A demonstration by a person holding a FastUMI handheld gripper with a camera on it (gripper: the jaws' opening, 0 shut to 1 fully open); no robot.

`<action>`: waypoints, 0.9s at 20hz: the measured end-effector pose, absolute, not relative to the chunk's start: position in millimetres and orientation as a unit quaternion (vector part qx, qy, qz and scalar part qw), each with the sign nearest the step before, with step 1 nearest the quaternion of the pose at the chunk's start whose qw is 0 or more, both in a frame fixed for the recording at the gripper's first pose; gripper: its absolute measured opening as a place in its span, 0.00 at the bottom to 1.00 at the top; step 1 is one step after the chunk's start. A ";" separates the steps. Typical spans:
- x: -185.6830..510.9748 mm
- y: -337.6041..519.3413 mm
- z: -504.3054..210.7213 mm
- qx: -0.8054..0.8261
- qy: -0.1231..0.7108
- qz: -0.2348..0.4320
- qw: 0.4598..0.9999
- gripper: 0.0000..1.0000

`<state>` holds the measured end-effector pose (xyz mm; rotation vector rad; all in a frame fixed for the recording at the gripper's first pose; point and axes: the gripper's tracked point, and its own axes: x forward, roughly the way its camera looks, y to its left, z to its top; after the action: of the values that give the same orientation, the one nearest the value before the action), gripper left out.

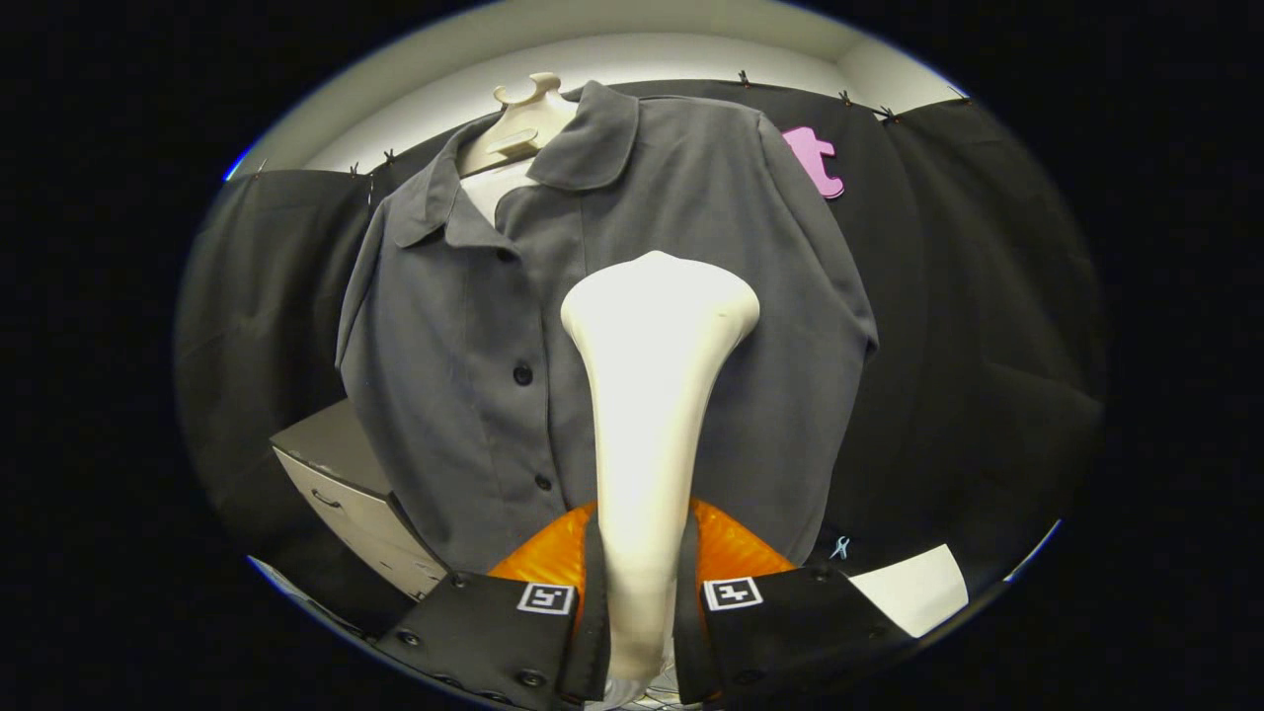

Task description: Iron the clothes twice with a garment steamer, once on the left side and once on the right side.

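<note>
With both fingers pressed on its handle, the gripper (pixel 640 602) holds the garment steamer (pixel 652 395) upright, head raised before the grey shirt (pixel 464 326), which hangs buttoned on a mannequin (pixel 518 123) just beyond.

A smooth, glossy plastic steamer (pixel 654 395) is gleaming against a matt grey woven cloth shirt (pixel 474 336) with shiny plastic buttons (pixel 522 374), the gripper (pixel 640 602) clamping the handle, ribbed rubbery-looking material showing behind its fingers
</note>
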<state>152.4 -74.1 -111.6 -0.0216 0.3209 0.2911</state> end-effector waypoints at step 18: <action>117.8 -90.2 -250.3 -0.017 0.235 0.163 0.958 0.34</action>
<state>117.8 -90.2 -250.3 -0.0355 0.4764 0.3302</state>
